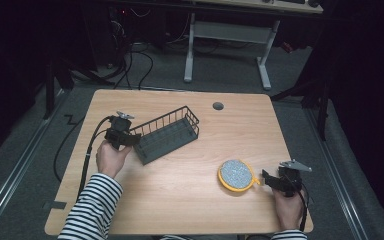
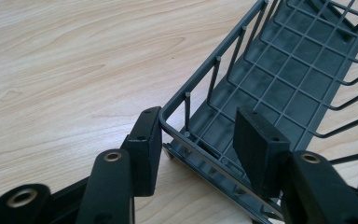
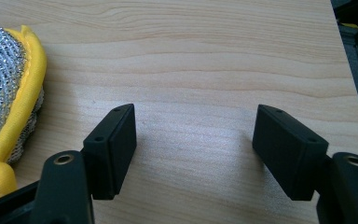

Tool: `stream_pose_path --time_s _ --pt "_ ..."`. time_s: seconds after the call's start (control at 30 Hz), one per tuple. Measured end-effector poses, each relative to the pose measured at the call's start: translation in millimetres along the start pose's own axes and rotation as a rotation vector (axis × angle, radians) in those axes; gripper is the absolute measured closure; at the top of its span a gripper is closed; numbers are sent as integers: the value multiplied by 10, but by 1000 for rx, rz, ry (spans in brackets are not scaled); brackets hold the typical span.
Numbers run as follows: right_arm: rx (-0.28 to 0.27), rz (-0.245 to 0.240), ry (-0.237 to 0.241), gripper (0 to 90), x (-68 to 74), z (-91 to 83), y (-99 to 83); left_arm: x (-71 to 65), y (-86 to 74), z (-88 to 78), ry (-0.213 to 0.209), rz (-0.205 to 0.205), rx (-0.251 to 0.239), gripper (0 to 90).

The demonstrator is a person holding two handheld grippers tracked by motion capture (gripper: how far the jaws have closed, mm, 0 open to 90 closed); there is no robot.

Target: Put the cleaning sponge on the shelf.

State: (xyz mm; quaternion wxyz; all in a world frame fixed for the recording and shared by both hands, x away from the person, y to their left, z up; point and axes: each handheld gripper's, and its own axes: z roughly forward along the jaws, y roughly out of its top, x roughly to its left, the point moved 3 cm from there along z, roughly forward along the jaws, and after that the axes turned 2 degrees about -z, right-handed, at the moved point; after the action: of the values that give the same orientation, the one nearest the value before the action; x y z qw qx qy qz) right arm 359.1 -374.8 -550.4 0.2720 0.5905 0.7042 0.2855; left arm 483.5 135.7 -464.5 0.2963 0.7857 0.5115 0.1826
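Left gripper (image 2: 198, 140) jaws straddle, spread wide, the dark grey wire basket's (image 2: 279, 79) near rim; right gripper (image 3: 193, 149), wide apart, has the round yellow-edged silver scrubber (image 3: 4, 88) at nine o'clock.

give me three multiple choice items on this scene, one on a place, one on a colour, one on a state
1. Where does the round scrubber lie?
A. inside the basket
B. on the table just left of the right hand-held gripper
C. on the floor

2. What colour is the scrubber's rim?
A. yellow
B. red
C. green

3. How does the left hand-held gripper stand at the wire basket?
A. shut, away from it
B. open, astride its end wall
C. lifting it high

Answers:
1. B: the high view shows it on the table beside that gripper.
2. A: yellow edging rings the silvery mesh.
3. B: one jaw sits outside the wall, the other inside, with gaps.
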Motion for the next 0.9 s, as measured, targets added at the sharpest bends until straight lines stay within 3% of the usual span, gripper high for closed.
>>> stream_pose_path --time_s 0.9 --pt "2 4 -2 306 6 -4 -2 -310 -181 -126 -82 55 -34 528"
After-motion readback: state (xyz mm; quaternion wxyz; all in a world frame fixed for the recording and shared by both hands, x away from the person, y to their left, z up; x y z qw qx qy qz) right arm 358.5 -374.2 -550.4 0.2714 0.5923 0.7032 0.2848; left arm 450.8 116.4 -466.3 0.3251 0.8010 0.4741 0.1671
